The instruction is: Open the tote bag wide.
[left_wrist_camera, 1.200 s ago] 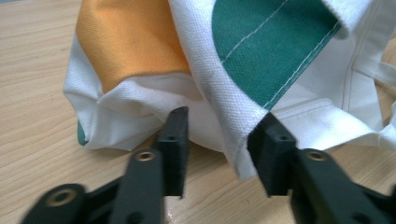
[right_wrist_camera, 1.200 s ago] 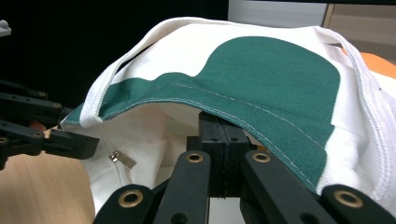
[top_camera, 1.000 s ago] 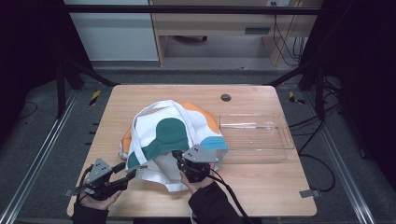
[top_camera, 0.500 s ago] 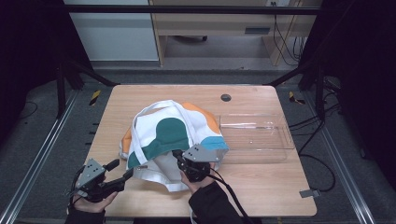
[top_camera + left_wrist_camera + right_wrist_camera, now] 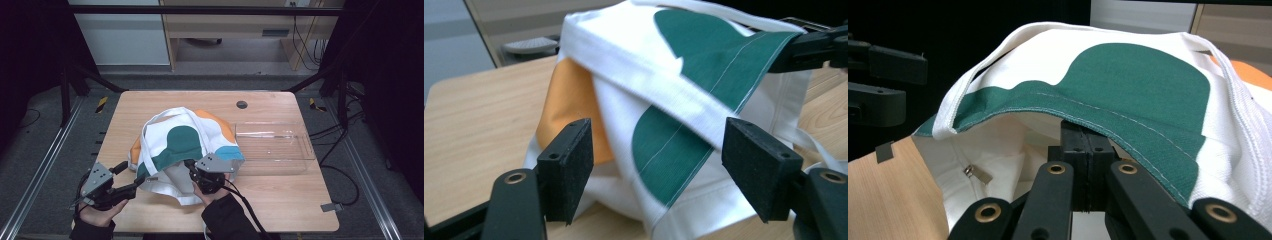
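Two tongs: right (image 5: 1087,150) pinches bag (image 5: 185,142) rim, left (image 5: 659,165) agape nr it.

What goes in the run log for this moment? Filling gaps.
left gripper: open, beside bag | right gripper: shut on tote bag hem, lifted | clear bin: empty

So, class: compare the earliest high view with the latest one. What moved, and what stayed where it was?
The left tongs drew back from the bag toward the table's near-left corner and sit open, clear of the cloth. The right tongs stayed shut on the bag's edge, lifting it. The bag and the clear tray did not shift.
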`<state>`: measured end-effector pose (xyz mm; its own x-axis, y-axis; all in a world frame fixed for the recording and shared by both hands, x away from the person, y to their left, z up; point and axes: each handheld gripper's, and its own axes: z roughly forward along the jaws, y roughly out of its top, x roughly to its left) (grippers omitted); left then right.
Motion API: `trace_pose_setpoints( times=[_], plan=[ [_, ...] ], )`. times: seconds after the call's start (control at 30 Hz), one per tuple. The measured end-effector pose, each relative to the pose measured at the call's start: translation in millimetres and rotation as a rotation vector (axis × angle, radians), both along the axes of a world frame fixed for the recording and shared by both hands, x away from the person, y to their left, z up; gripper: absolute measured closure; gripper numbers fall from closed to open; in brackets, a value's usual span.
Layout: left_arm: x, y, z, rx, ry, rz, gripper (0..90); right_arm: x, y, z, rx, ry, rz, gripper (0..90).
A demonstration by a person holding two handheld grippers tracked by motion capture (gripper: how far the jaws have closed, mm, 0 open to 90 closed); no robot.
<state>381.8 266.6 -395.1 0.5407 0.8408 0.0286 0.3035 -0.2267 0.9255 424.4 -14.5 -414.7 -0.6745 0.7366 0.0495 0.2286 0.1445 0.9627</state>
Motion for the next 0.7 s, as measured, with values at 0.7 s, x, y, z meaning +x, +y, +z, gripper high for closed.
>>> trace_pose_setpoints(
  times=[0.7],
  plan=[
    [15.3, -52.6, 18.6, 0.082, -0.017, -0.074, 28.4, 1.2, -0.1, 6.2, 0.003, -0.005, 0.004, 90.0]
  ],
)
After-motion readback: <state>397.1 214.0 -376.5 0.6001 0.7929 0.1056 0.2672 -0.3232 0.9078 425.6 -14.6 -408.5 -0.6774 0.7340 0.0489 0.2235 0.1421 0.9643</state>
